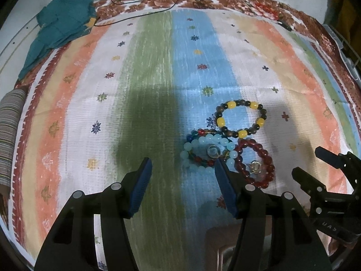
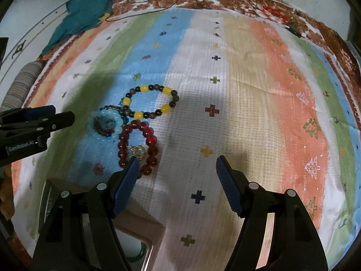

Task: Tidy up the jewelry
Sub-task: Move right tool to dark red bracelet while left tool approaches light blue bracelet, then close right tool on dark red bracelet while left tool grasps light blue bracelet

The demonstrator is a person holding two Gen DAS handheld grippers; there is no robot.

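Observation:
Several bead bracelets lie together on a striped cloth. A brown and yellow bracelet (image 1: 240, 118) (image 2: 150, 101) lies farthest. A light blue bracelet (image 1: 208, 153) (image 2: 108, 125) sits on a multicolour one, with a clear bead at its centre. A dark red bracelet (image 1: 255, 162) (image 2: 137, 144) with a small glass charm lies nearest. My left gripper (image 1: 182, 176) is open and empty, its right finger beside the blue bracelet. My right gripper (image 2: 176, 171) is open and empty, its left finger at the red bracelet's near edge.
A teal cloth (image 1: 65, 18) (image 2: 88, 6) lies at the far left corner. A thin black cable (image 1: 140, 15) runs along the far edge. A striped roll (image 1: 10, 135) sits at the left. A pinkish box (image 2: 140, 230) shows below the grippers at the cloth's near edge.

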